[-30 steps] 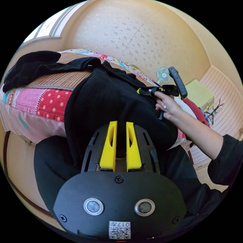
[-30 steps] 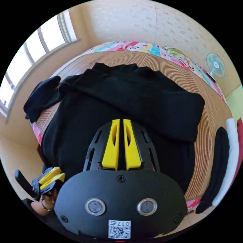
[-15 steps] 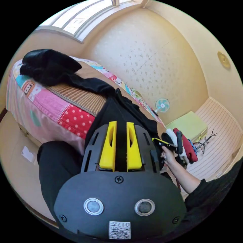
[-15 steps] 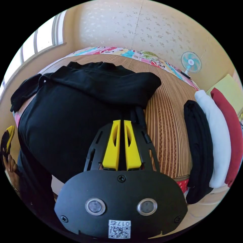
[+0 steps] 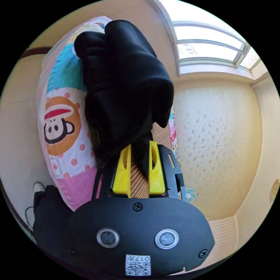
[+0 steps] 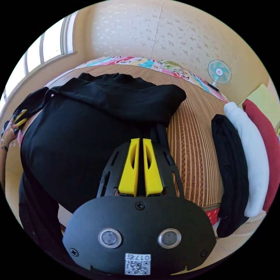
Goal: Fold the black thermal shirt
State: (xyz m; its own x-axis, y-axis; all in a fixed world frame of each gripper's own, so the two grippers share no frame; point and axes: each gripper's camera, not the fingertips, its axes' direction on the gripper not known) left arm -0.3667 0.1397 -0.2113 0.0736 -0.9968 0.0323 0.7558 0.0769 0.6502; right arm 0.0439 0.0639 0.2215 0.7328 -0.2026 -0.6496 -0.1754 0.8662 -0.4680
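Left gripper view: cartoon monkey print [image 5: 59, 128] on quilt, no legible writing.

Both views look close across one mat-covered bed [image 6: 195, 122]

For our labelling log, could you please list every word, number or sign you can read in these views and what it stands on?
White sticker on the left gripper: square code and tiny mirrored characters, not reliably readable.
Matching sticker on the right gripper: the same.
Quilt: cartoon monkey face, no words; red lettering near its edge, cut off and blurred.
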